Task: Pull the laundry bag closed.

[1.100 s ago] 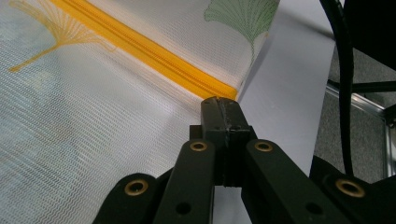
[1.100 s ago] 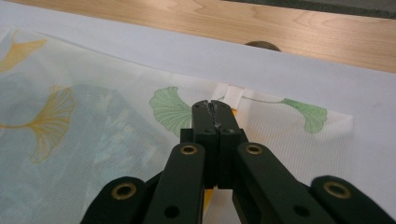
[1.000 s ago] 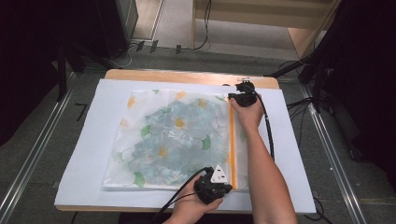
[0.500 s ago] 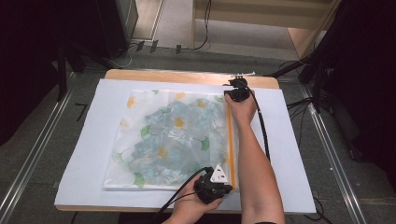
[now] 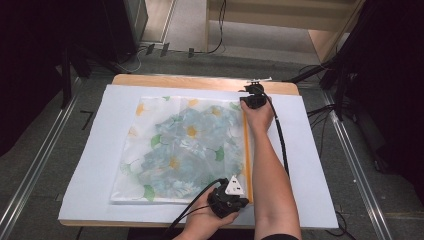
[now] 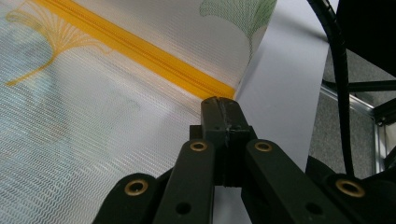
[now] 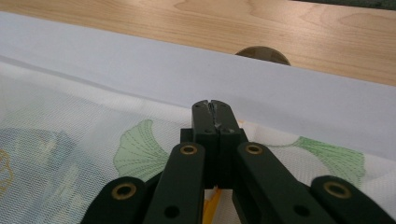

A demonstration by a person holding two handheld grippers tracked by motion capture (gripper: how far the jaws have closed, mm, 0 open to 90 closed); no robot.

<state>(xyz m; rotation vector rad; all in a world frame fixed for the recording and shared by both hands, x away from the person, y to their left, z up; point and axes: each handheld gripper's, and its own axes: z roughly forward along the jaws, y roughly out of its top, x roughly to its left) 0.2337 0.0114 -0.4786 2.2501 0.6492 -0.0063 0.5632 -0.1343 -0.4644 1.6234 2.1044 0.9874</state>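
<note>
A see-through mesh bag (image 5: 185, 145) printed with flowers and leaves lies flat on a white sheet. Its yellow zipper (image 5: 246, 150) runs along the right edge, from near to far. My left gripper (image 5: 244, 196) sits at the near end of that zipper. In the left gripper view, the left gripper (image 6: 219, 100) is shut right at the zipper's yellow end (image 6: 212, 88). My right gripper (image 5: 252, 94) is at the far end. In its own view, the right gripper (image 7: 212, 105) is shut over the bag's far edge, with yellow zipper (image 7: 211, 203) under the jaws. Any pull is hidden.
The white sheet (image 5: 310, 150) covers most of a wooden table (image 5: 200, 81), whose far strip has a round hole (image 7: 261, 53). Black cables (image 5: 280, 140) trail from both grippers. Metal floor rails (image 5: 355, 155) run along both sides.
My right gripper has shifted slightly left and farther along the zipper's far end. The left gripper has stayed at the near end.
</note>
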